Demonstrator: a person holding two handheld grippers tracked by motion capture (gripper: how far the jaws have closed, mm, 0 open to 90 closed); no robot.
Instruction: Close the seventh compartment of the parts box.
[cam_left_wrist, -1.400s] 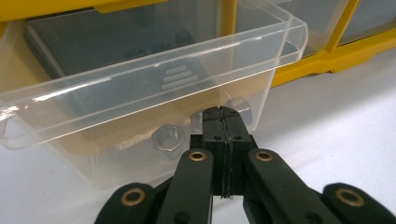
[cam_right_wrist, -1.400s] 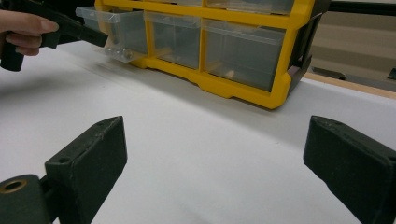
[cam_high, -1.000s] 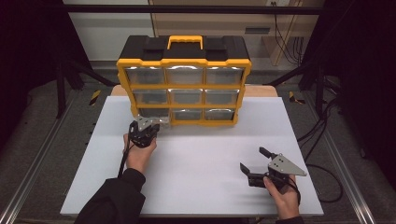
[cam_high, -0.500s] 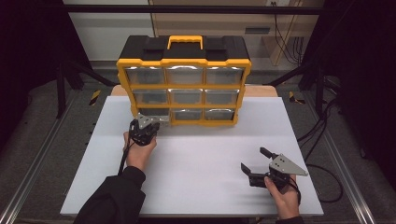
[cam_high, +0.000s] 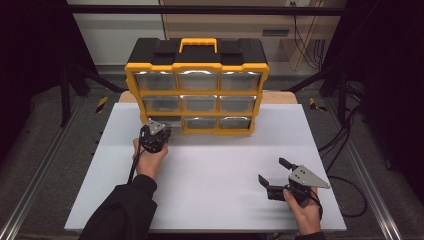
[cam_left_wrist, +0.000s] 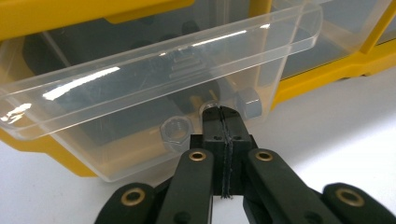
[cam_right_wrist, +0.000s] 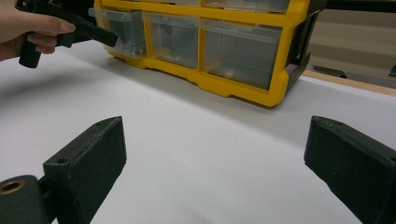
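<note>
White counter (cam_high: 210, 185), yellow nine-drawer plastic organiser (cam_high: 197, 70) at far edge.
Left tongs (cam_left_wrist: 223, 114) pinched fully together against clear bottom-left drawer (cam_left_wrist: 154, 88), slightly pulled out, nuts visible inside. Right tongs (cam_high: 274, 175) spread wide, empty, resting well apart near front right.

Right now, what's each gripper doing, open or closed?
Left gripper: jaws closed, tips against the front of the clear drawer; nothing visibly between them.
Right gripper: open, empty, over the table.
</note>
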